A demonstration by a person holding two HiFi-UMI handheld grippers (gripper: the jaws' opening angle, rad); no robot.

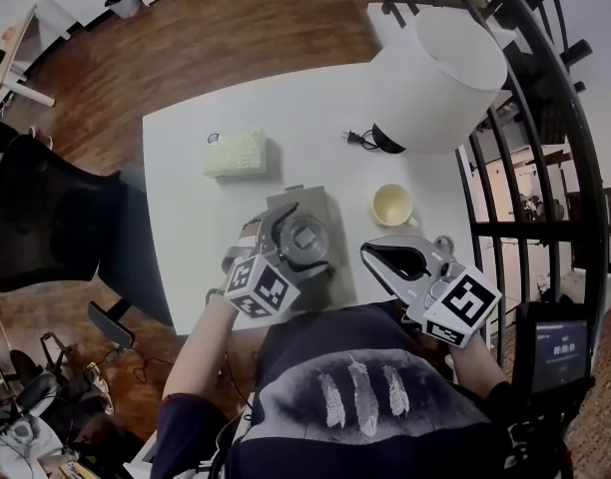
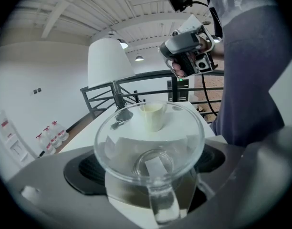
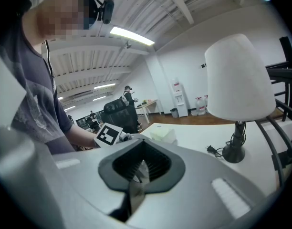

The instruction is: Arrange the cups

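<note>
A clear glass cup (image 1: 305, 236) with a handle stands on a grey mat (image 1: 315, 200) near the table's front edge. My left gripper (image 1: 304, 224) reaches around it, jaws wide on either side and not pressing on the glass. In the left gripper view the glass cup (image 2: 151, 132) fills the gap of the left gripper (image 2: 151, 149), its handle turned toward the camera. A pale yellow cup (image 1: 392, 206) stands upright to the right; the same yellow cup (image 2: 153, 116) shows beyond the glass one. My right gripper (image 1: 373, 252) hovers near the front right, shut and empty, its jaws (image 3: 140, 171) pressed together.
A white-shaded lamp (image 1: 440, 68) with a black base and cord stands at the table's back right. A pale green box (image 1: 236, 154) lies at the back left. A black railing (image 1: 525, 168) runs along the right side, and an office chair (image 1: 36, 218) stands to the left.
</note>
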